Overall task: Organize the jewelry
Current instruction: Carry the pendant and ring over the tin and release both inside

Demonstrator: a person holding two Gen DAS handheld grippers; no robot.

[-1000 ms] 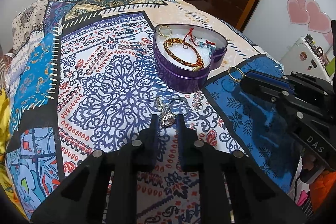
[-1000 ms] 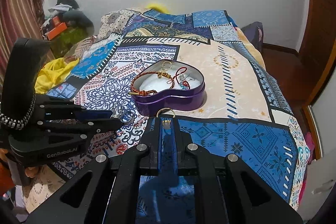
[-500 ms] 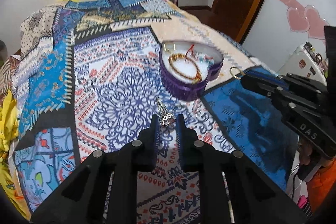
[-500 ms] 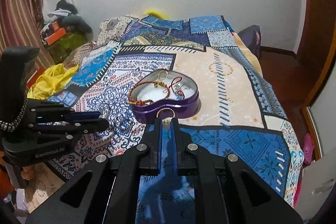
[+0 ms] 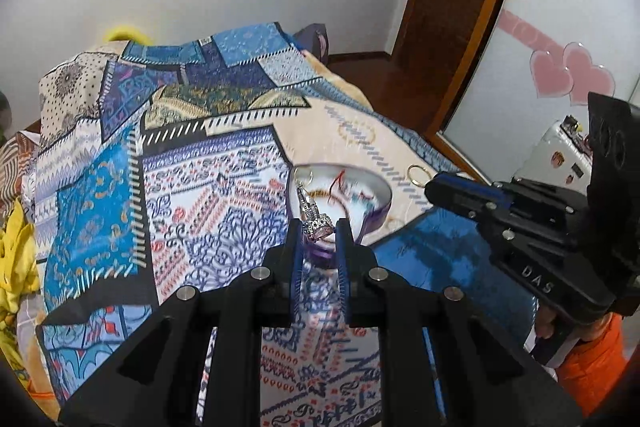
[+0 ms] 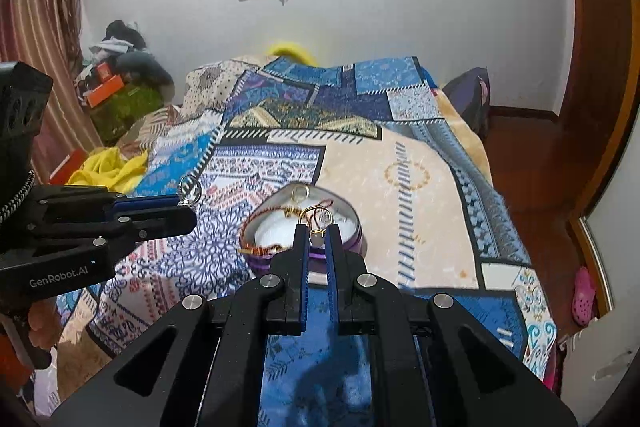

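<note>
A purple heart-shaped tin (image 5: 376, 203) (image 6: 354, 231) with white lining sits on the patterned bedspread and holds a braided red-gold bracelet (image 6: 260, 223) and other small pieces. My left gripper (image 5: 318, 229) is shut on a silver ring (image 5: 314, 217) and holds it in the air before the tin; it also shows in the right wrist view (image 6: 188, 195). My right gripper (image 6: 317, 233) is shut on a gold ring (image 6: 316, 217), raised near the tin; the ring shows in the left wrist view (image 5: 417, 174).
The bedspread (image 5: 208, 171) covers a bed. Yellow cloth (image 6: 108, 167) and clutter lie at the left side. A wooden door (image 5: 460, 7) and a white wall with pink hearts (image 5: 568, 75) stand to the right.
Both grippers have lifted off the bedspread with their rings. The left one raised the silver ring from the cloth. The tin now looks farther below and smaller.
</note>
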